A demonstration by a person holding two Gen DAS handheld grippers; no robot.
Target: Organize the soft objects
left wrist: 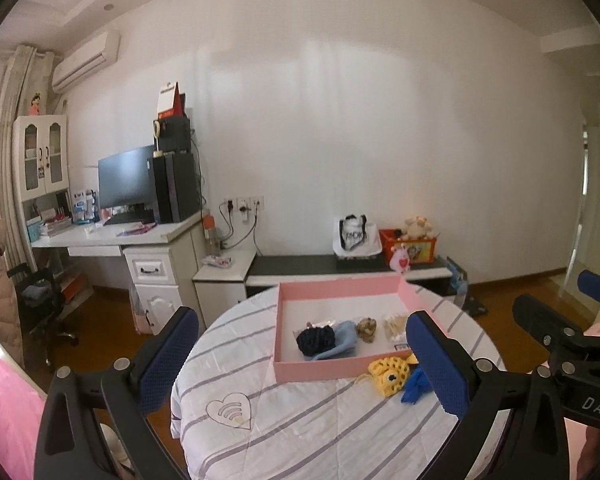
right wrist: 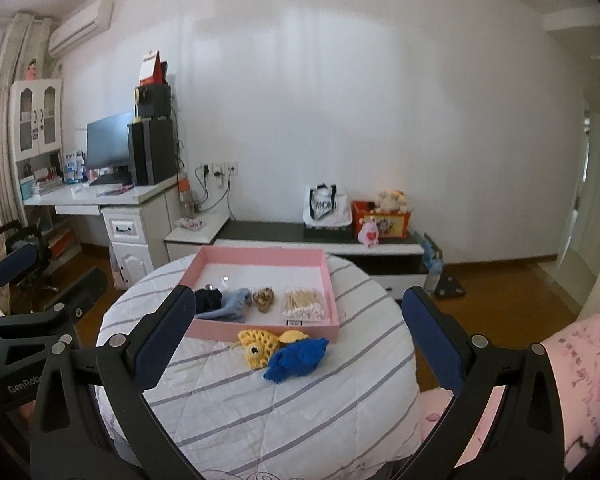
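A pink tray [left wrist: 314,372] [right wrist: 260,330] sits on a round table with a striped white cover [left wrist: 300,420] [right wrist: 280,400]. In the tray lie a dark navy knit item [left wrist: 315,339] [right wrist: 208,299], a light blue soft item [left wrist: 342,340] [right wrist: 234,304], a brown leopard item [left wrist: 366,329] [right wrist: 264,298] and a box of cotton swabs [right wrist: 304,304] [left wrist: 396,326]. In front of the tray lie a yellow crochet fish [left wrist: 388,374] [right wrist: 260,346] and a blue knit item [right wrist: 296,360] [left wrist: 414,386]. My left gripper [left wrist: 304,364] and right gripper [right wrist: 300,336] are open and empty, above the table's near side.
A white desk with monitor and computer [left wrist: 140,200] stands at the left. A low cabinet [left wrist: 340,266] along the wall holds a bag and an orange toy box. A pink bed edge [right wrist: 580,380] is at the right. A chair [left wrist: 40,300] stands far left.
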